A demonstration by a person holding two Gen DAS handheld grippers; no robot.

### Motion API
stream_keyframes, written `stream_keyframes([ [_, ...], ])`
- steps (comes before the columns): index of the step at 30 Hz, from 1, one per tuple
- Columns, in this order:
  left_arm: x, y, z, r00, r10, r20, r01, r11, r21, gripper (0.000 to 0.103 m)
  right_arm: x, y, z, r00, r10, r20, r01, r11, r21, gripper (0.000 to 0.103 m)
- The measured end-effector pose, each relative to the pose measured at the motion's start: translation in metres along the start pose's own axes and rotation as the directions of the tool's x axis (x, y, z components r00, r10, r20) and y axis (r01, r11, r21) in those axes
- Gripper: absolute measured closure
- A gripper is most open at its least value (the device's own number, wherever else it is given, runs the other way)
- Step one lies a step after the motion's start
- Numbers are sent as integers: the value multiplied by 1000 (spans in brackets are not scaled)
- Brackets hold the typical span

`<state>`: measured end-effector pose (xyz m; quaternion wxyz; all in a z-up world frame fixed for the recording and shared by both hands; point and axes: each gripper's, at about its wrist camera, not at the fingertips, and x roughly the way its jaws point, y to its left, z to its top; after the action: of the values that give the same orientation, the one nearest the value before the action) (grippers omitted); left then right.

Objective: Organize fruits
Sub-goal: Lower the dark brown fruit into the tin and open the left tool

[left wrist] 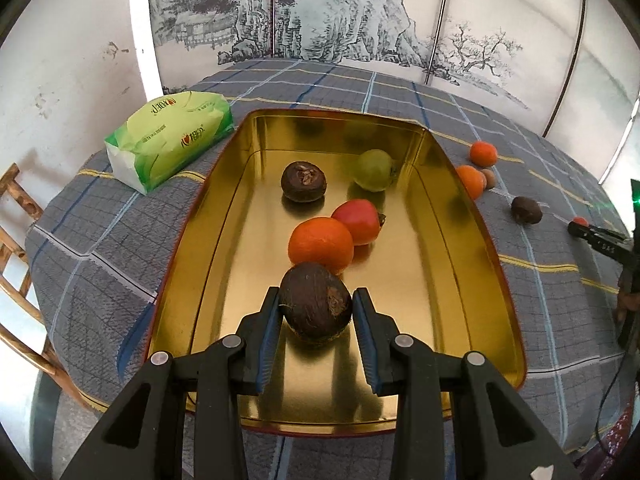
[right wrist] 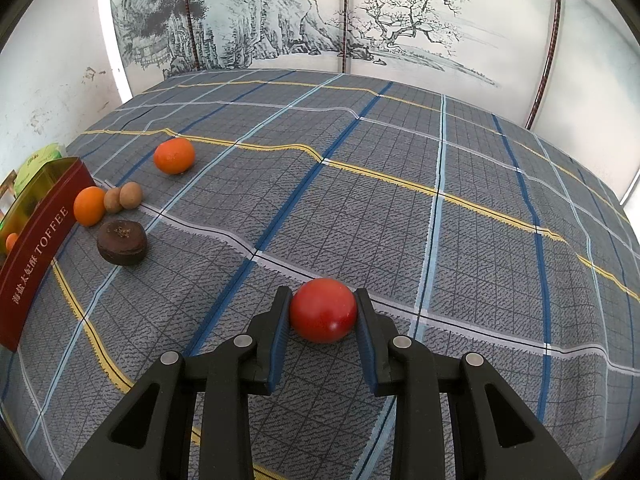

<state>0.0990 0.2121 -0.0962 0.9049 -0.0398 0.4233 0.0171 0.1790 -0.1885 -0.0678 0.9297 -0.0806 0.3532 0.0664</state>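
Observation:
My left gripper (left wrist: 315, 300) is shut on a dark brown round fruit (left wrist: 316, 305), held low over the near end of the gold tin box (left wrist: 192, 280). Inside the box lie an orange (left wrist: 321, 245), a red fruit (left wrist: 357, 222), a green fruit (left wrist: 374, 169) and another brown fruit (left wrist: 303, 181). My right gripper (right wrist: 323, 308) is shut on a red round fruit (right wrist: 323, 310) just above the checked cloth. On the cloth beside the box's red wall (right wrist: 34, 256) sit two oranges (right wrist: 174, 155) (right wrist: 89, 205), two small tan fruits (right wrist: 123, 197) and a brown fruit (right wrist: 122, 242).
A green tissue pack (left wrist: 170, 142) lies left of the box. A wooden chair (left wrist: 16, 248) stands past the table's left edge. A painted folding screen (right wrist: 360, 16) closes off the back. Bare checked cloth (right wrist: 440, 208) stretches across the right of the table.

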Motion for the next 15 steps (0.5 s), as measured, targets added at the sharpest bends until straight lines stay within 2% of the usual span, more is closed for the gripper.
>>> stream_keyframes([
  [10,5,-3,0,999,33,11,-33,999,9,71,0,0,0,1000,-1,0,1,1000,-1,71],
  [15,5,-2,0,999,46,16,-46,999,10,65,0,0,0,1000,-2,0,2,1000,-1,71],
])
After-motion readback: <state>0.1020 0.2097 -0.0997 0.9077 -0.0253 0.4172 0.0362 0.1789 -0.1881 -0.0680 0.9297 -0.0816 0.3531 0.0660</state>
